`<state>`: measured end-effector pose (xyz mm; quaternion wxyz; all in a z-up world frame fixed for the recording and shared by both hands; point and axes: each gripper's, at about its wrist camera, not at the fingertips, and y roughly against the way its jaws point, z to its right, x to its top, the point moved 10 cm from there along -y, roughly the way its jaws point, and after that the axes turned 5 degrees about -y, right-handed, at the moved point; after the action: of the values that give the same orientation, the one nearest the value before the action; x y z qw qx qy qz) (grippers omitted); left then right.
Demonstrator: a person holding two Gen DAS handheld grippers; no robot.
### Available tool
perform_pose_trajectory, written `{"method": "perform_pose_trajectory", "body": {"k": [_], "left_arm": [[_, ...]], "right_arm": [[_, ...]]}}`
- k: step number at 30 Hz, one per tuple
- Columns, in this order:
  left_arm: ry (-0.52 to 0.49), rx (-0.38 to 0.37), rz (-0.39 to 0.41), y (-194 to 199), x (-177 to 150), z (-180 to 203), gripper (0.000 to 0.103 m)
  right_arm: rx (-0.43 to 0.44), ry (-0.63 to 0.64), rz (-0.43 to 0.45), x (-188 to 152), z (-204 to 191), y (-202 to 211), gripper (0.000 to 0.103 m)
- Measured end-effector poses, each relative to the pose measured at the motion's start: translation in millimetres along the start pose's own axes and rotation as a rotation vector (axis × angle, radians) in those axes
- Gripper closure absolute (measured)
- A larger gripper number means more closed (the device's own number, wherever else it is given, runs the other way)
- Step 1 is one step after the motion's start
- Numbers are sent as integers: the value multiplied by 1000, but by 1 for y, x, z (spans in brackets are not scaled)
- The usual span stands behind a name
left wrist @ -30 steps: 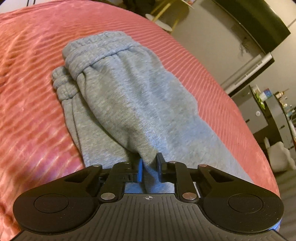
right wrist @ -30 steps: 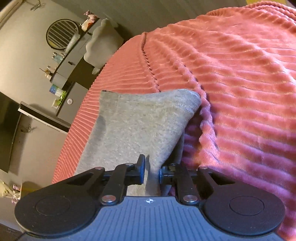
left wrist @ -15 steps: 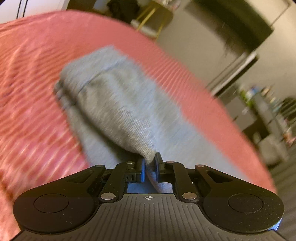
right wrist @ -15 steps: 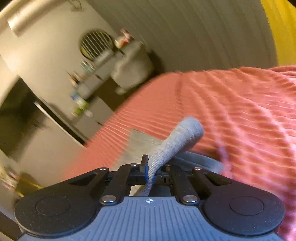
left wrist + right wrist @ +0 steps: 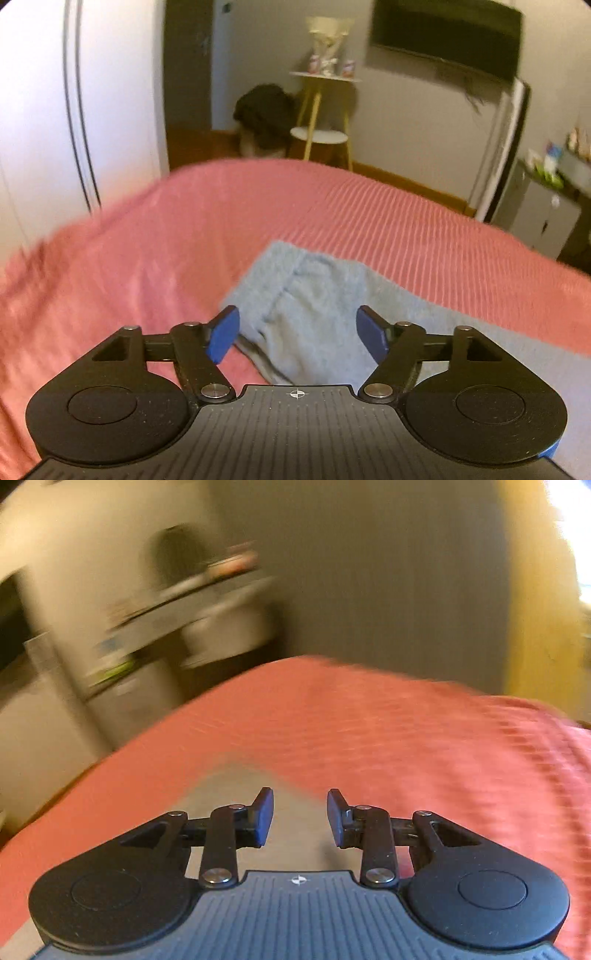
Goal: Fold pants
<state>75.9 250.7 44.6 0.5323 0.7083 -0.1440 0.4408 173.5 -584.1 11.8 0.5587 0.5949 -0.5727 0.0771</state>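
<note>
Pants (image 5: 314,317), grey and folded, lie on the red ribbed bedspread (image 5: 369,221), their near end cut off behind the left gripper (image 5: 298,334). Its jaws are opening wide, nothing pinched between them. The right gripper (image 5: 300,818) hangs above the cloth too, jaws opening and empty. Its view is smeared; the furniture behind is hard to make out.
</note>
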Motion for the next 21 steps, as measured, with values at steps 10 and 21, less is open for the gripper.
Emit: {"method": "perform_pose_trajectory", "body": {"k": [10, 21], "left_arm": [[-215, 196, -37, 4, -14, -33, 19], [36, -277, -89, -82, -69, 154, 19]], "right_arm": [[452, 595, -221, -163, -214, -10, 39], [288, 603, -156, -167, -218, -77, 92]]}}
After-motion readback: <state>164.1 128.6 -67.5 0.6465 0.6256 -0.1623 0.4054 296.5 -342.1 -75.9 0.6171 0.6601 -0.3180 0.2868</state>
